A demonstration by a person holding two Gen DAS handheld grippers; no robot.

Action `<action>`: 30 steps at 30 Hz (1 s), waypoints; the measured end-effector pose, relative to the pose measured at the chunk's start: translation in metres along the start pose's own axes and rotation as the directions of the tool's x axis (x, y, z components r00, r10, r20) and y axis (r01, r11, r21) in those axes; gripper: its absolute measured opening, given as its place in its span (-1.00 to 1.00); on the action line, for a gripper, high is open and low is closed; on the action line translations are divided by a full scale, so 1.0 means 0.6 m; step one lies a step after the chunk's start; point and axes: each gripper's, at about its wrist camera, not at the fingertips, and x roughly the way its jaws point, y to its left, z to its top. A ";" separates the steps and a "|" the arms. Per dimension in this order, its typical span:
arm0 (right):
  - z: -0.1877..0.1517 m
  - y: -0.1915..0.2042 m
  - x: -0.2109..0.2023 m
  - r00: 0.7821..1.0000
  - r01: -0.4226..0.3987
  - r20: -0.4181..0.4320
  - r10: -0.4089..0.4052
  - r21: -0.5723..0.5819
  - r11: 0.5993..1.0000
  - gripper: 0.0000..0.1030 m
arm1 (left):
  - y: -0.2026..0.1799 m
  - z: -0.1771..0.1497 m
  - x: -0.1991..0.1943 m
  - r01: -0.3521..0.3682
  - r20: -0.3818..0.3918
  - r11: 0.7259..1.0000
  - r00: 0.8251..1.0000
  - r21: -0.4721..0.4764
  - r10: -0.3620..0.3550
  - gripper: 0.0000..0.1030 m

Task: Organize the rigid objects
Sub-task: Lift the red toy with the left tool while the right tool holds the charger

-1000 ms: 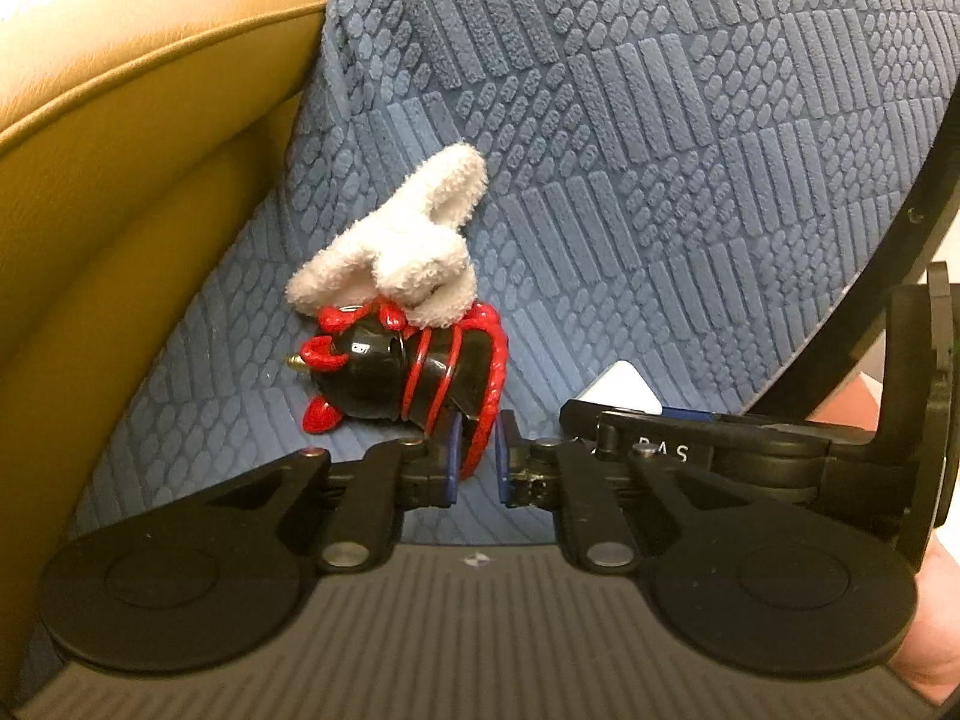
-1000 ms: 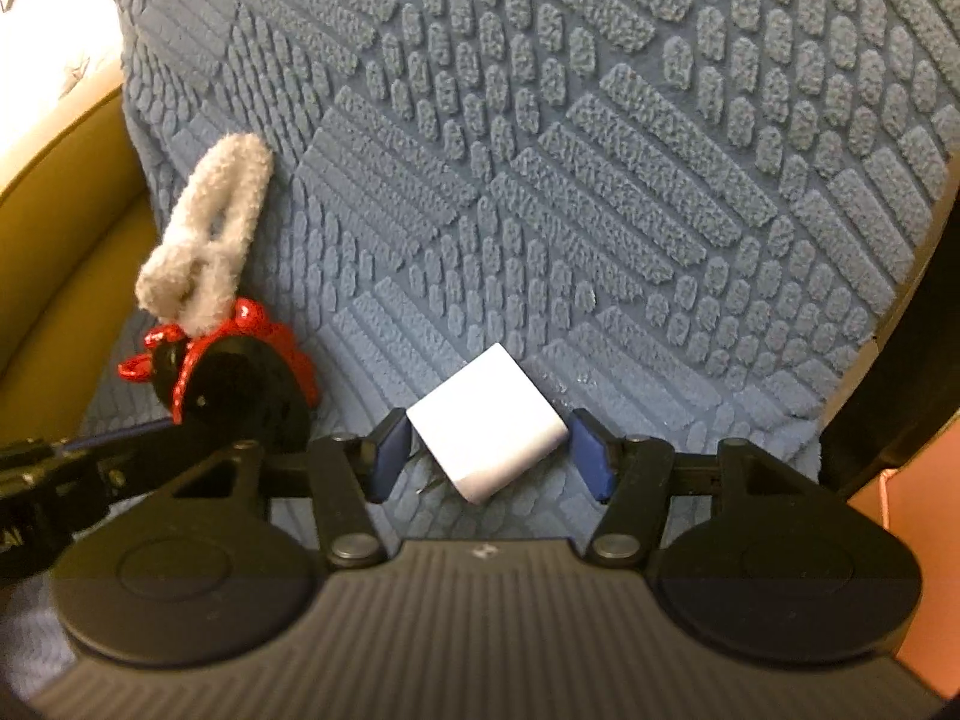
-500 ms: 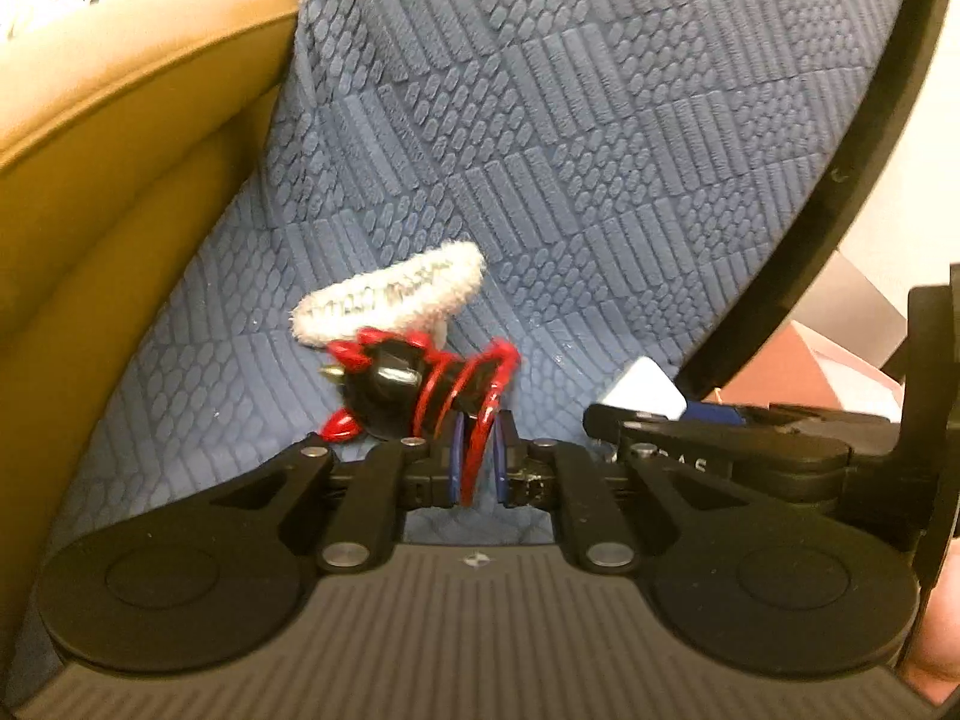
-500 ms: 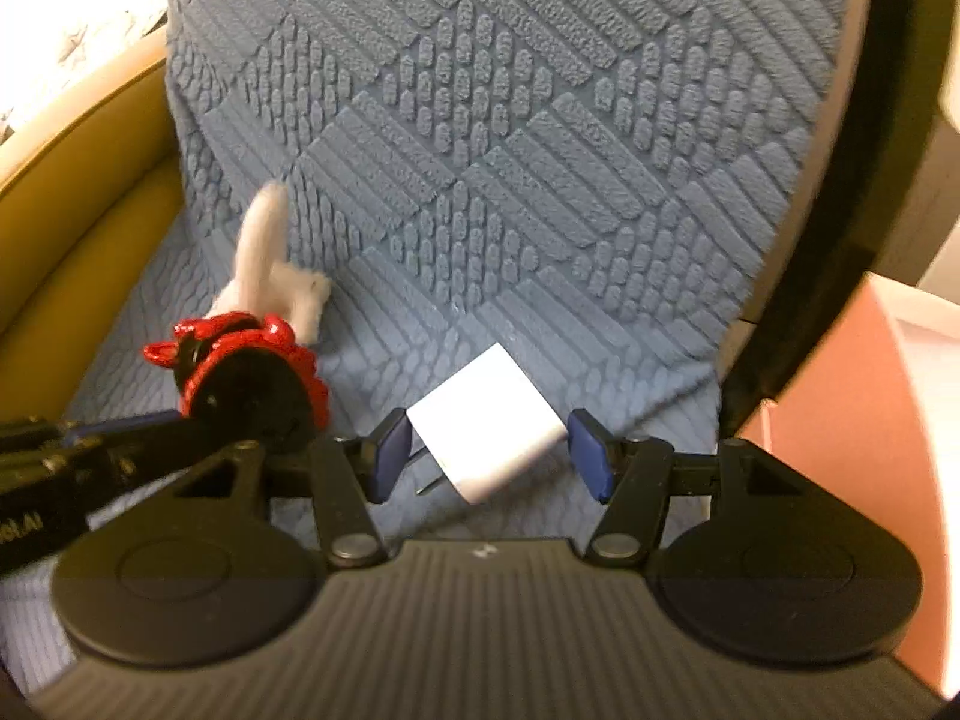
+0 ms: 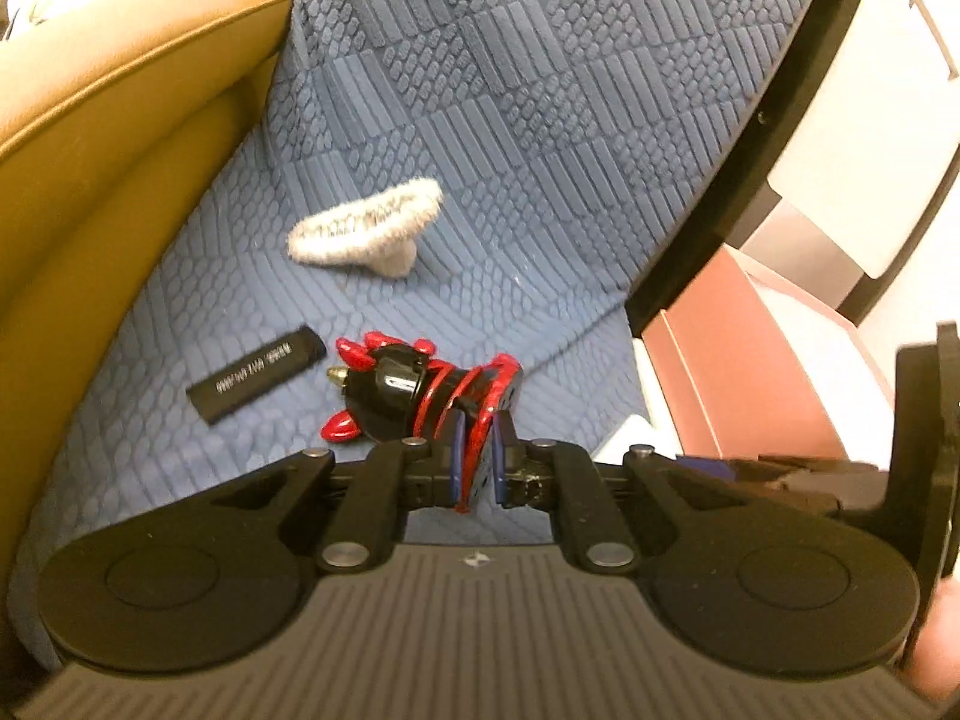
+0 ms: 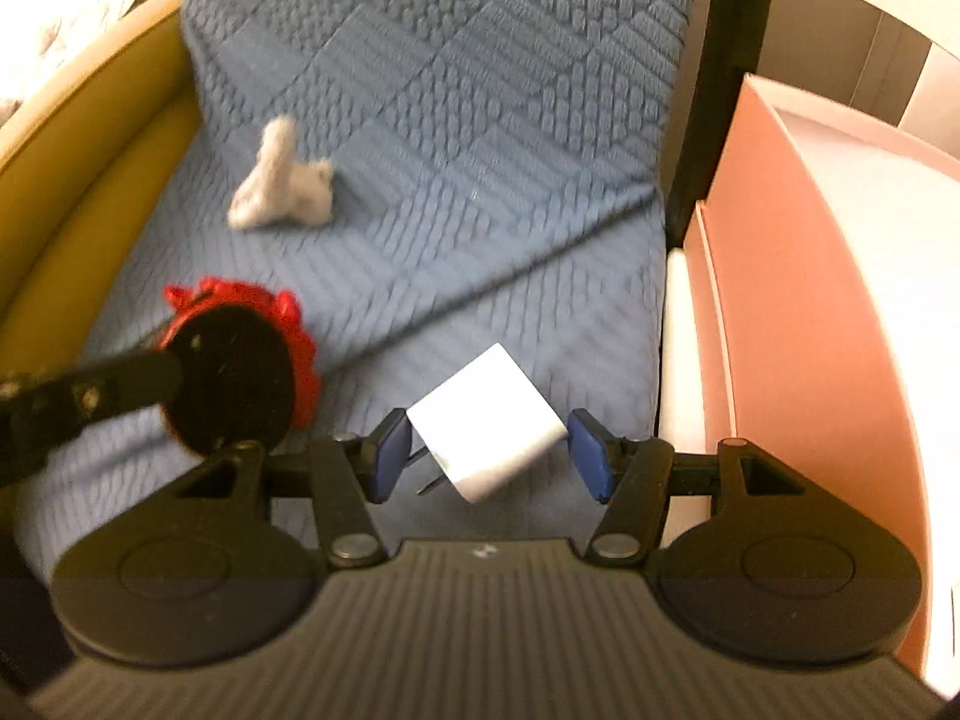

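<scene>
Left tongs (image 5: 474,468) clamped on glossy black-and-red ribbed toy (image 5: 420,396); right tongs (image 6: 489,453) clamped on white cube-shaped plug adapter (image 6: 487,423).

The left gripper (image 5: 474,468) is clamped on a red-and-black toy (image 5: 414,396) above a blue textured cushion (image 5: 540,120). A black stick (image 5: 255,375) lies left of the toy; a white fuzzy piece (image 5: 366,228) lies farther back, and a pink box (image 5: 738,360) sits at the right.

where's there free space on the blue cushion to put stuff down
Free: cushion between the fluffy toy and black frame. Crowded: near left, where the black stick lies by the left gripper's red-black toy.
</scene>
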 end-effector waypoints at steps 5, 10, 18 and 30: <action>-0.036 0.006 -0.032 1.000 0.010 -0.011 -0.010 -0.012 1.000 0.18 | 0.000 -0.013 -0.014 0.016 -0.005 0.999 1.000 -0.042 -0.016 -0.84; -0.051 0.007 -0.037 1.000 0.005 -0.029 -0.005 -0.015 1.000 0.18 | 0.014 -0.013 -0.013 0.022 -0.020 0.993 0.999 -0.113 -0.025 -0.83; -0.052 0.010 -0.023 1.000 0.000 -0.030 -0.001 -0.021 1.000 0.18 | 0.083 -0.001 0.005 0.140 -0.026 0.890 0.985 -0.435 -0.168 -0.19; -0.042 0.020 -0.014 1.000 -0.008 -0.020 0.007 -0.053 0.999 0.18 | 0.136 -0.007 0.055 0.122 -0.017 0.717 0.983 -0.687 -0.184 0.13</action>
